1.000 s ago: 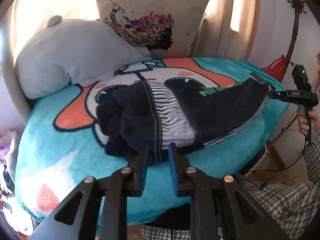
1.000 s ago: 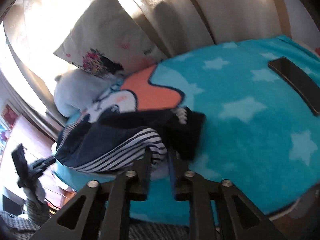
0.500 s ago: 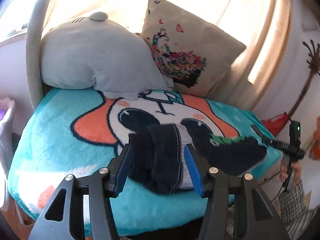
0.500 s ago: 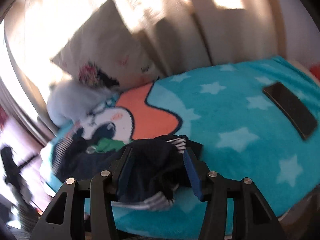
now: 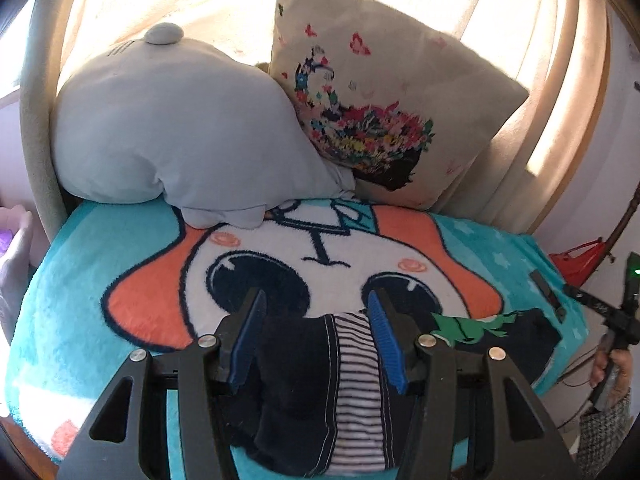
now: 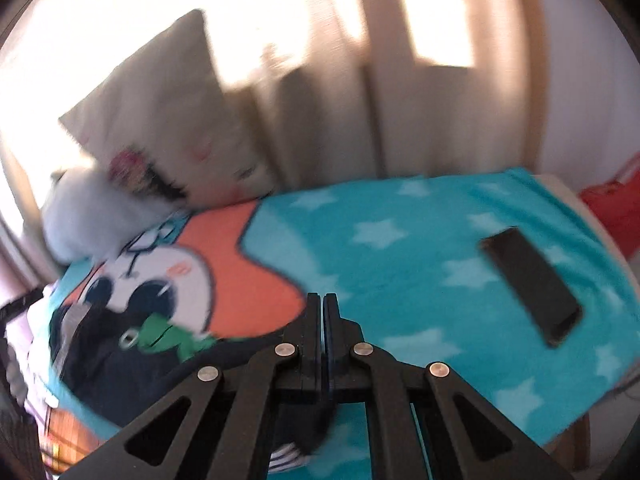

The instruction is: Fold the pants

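Dark navy pants (image 5: 304, 392) with a striped lining and a green dinosaur patch lie folded on the teal cartoon blanket (image 5: 80, 280). My left gripper (image 5: 316, 336) is open just above their near end, jaws wide on either side of the striped band, holding nothing. In the right wrist view the pants (image 6: 120, 364) lie at the lower left. My right gripper (image 6: 323, 308) has its jaws pressed together over the blanket (image 6: 360, 248), with dark cloth under the fingers; the view is blurred and I cannot tell if cloth is pinched.
A grey plush pillow (image 5: 180, 128) and a flower-print cushion (image 5: 384, 112) lean at the back against curtains. A black phone (image 6: 532, 284) lies on the blanket at the right. A red bag (image 5: 576, 260) hangs beyond the bed's right edge.
My left gripper opened, let go of the pants and drew back above them. My right gripper opened, then shut again, and swung right; the pants now lie flatter.
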The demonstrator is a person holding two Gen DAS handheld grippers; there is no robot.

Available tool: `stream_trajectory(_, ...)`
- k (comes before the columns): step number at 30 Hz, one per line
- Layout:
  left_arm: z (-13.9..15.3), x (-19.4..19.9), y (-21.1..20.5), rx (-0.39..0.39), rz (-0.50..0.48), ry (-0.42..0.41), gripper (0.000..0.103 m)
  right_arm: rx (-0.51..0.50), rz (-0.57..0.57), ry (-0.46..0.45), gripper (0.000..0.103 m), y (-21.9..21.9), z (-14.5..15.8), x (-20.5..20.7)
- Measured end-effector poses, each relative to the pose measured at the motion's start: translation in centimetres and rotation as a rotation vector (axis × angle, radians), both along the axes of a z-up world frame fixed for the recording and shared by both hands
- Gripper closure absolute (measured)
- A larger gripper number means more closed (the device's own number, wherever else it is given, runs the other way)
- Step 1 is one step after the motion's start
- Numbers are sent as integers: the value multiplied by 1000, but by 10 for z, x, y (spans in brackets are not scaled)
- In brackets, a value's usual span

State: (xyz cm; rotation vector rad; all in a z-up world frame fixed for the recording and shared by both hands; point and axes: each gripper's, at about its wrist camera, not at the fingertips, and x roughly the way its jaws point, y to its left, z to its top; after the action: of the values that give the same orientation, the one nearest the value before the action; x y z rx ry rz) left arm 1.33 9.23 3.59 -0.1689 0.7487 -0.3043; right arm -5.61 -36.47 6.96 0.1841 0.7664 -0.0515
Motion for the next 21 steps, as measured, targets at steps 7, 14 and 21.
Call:
stream_trajectory(7, -31, 15, -21, -5, -48, 68, 50, 320, 64, 68, 26, -29, -39, -6)
stream_trajectory(14, -58, 20, -22, 40, 10, 76, 50, 453, 82, 154, 26, -19, -87, 12)
stream_trajectory(21, -68, 13, -29, 102, 66, 24, 50, 432, 205, 187, 87, 16, -80, 36)
